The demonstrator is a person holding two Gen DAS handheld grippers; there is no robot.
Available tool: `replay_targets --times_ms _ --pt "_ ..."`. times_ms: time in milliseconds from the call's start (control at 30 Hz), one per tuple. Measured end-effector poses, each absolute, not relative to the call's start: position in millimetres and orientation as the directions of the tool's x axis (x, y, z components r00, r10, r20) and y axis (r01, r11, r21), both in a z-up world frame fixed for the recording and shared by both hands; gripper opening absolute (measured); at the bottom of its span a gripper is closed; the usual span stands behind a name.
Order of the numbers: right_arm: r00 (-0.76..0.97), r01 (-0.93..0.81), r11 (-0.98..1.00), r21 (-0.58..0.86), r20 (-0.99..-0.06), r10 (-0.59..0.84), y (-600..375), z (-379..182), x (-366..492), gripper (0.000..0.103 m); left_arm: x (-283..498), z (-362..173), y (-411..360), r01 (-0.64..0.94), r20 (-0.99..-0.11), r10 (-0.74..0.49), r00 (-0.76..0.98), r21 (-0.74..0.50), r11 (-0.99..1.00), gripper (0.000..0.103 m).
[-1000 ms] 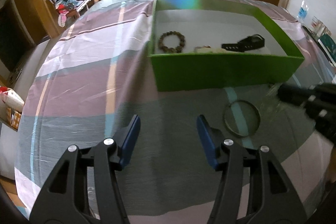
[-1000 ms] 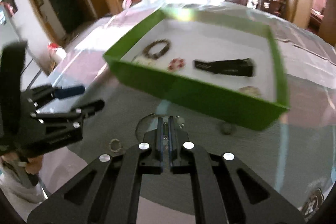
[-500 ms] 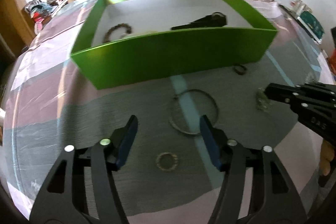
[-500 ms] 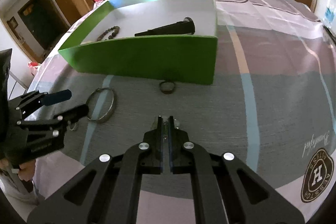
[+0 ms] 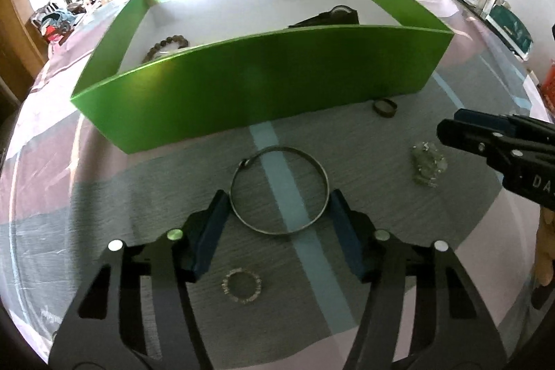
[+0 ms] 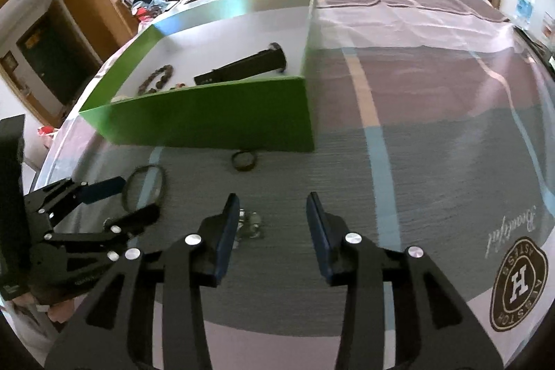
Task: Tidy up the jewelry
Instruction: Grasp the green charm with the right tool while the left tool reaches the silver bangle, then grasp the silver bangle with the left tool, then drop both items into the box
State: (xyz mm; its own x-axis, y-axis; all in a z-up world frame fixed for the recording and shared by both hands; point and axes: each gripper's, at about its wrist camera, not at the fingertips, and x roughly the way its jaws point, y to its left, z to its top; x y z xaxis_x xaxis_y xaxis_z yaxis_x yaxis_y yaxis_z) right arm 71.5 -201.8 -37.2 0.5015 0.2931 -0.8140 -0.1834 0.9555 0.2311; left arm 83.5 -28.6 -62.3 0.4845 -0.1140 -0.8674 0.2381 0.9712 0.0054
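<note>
Beside green box [image 5: 263,82], dark ring [image 5: 385,107]

Green box [image 5: 263,85], white inside; grey-and-mauve striped tablecloth [image 5: 104,196].

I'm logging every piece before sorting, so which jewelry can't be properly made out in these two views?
- Crystal cluster: right wrist view, partly behind the right gripper's left finger.
- Items low in the box: left wrist view, front wall cuts off the bead bracelet and black strap.
- Small pieces beside the bracelet: right wrist view, too small and blurred to identify.
- Bangle: right wrist view, partly behind the left gripper.
</note>
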Motion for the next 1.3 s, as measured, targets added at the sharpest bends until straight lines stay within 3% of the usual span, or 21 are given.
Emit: replay_targets --times_ms 300,567,600,633,700,767,1167,1233,1300 --pt "0.455 -0.293 0.931 0.219 -0.824 0.337 -177 -47 67 0.04 81 -61 -3 0.193 -0.865 -0.128 0.486 -0.036 0.98 0.061" --pt "0.458 -0.328 0.922 0.205 -0.819 0.345 -170 -48 63 0.04 84 -63 -2 0.18 -0.861 -0.115 0.495 -0.028 0.983 0.068" --pt "0.464 -0.33 0.924 0.195 -0.818 0.339 -169 -48 62 0.04 84 -63 -3 0.18 -0.86 -0.109 0.498 -0.02 0.983 0.068" --pt "0.468 -0.33 0.925 0.19 -0.818 0.334 -168 -49 62 0.029 84 -64 -5 0.18 -0.859 -0.104 0.501 -0.013 0.984 0.068" --pt "0.468 -0.327 0.925 0.195 -0.817 0.337 -168 -50 63 0.018 83 -64 -6 0.182 -0.858 -0.096 0.505 -0.002 0.983 0.068" --pt "0.466 -0.324 0.923 0.206 -0.814 0.346 -169 -50 62 0.017 83 -63 -6 0.188 -0.854 -0.101 0.51 -0.004 0.982 0.061" --pt "0.503 -0.312 0.934 0.173 -0.804 0.317 -169 -43 58 0.015 78 -58 -2 0.17 -0.846 -0.085 0.527 0.007 0.986 0.06" --pt "0.51 -0.311 0.934 0.174 -0.799 0.319 -171 -39 58 0.009 75 -53 0 0.167 -0.836 -0.083 0.542 0.011 0.986 0.06" --pt "0.513 -0.31 0.936 0.169 -0.799 0.314 -171 -37 57 0.009 71 -47 0 0.164 -0.827 -0.077 0.557 0.019 0.986 0.06"
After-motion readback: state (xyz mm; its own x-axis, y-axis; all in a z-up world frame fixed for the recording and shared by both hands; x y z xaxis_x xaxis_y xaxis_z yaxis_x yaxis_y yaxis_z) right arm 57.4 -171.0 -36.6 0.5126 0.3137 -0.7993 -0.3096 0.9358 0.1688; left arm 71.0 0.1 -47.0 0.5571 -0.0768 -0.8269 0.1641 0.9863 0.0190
